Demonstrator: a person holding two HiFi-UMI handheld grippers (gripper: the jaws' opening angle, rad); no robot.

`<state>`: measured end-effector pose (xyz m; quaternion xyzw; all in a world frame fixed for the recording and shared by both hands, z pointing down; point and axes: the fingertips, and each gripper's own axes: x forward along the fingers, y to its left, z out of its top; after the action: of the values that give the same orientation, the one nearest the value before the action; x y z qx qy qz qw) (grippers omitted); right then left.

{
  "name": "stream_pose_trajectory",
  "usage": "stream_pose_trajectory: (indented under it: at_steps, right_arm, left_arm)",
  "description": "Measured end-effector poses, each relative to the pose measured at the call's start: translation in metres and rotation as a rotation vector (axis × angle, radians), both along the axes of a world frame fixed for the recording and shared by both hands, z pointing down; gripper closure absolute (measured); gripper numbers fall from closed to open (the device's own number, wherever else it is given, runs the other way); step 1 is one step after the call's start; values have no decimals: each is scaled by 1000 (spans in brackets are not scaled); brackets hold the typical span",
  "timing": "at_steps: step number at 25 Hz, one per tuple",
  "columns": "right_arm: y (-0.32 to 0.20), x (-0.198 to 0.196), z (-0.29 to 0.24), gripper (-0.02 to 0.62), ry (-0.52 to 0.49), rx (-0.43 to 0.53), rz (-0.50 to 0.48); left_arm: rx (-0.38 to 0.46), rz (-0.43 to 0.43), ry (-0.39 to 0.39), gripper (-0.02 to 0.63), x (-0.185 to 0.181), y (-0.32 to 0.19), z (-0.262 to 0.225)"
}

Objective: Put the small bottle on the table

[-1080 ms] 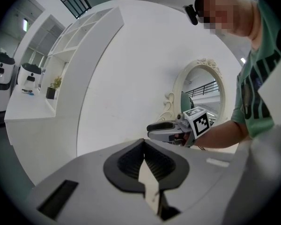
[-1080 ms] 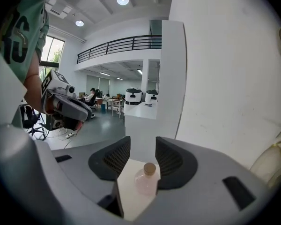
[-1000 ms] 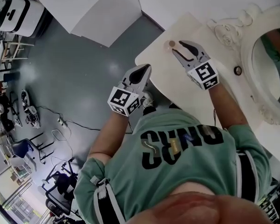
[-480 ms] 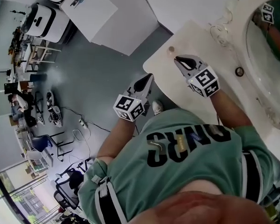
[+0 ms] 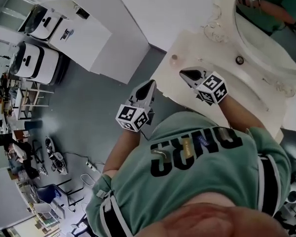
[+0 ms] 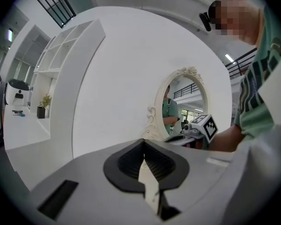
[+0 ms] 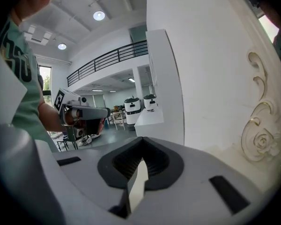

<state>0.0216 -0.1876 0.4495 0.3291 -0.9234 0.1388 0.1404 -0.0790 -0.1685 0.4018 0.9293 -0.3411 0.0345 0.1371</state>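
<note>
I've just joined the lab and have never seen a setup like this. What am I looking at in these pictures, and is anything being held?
There is no robot here. A person holds a hand tool with two jaws in each hand. The view from above comes from a camera on the person's head, looking down at the left gripper and the right gripper. The other two pictures come from a camera riding on each gripper, looking along its jaws. The marked cubes are part of the grippers.

On the table stands a small bottle, with a mirror at the back. Nothing is held. Both grippers are shut and empty. The right gripper's jaws have just been closing with nothing between them, and the bottle stands apart from them.
</note>
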Motion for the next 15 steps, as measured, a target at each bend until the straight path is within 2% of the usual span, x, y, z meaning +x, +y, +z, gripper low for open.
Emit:
stream_pose_trajectory:
  at_steps: [3,8,15]
  right_arm:
    - [5,-9,-14,600,11,3,34]
    - [4,-19,-43,600,36,41,36]
    - [2,-23,-72,600,42,76,13]
  left_arm:
    - [20,-6,-15,597,-32,7,-15]
    - [42,-41,18,597,-70,16,-30]
    - [53,-80,64,597,-87,23,-39]
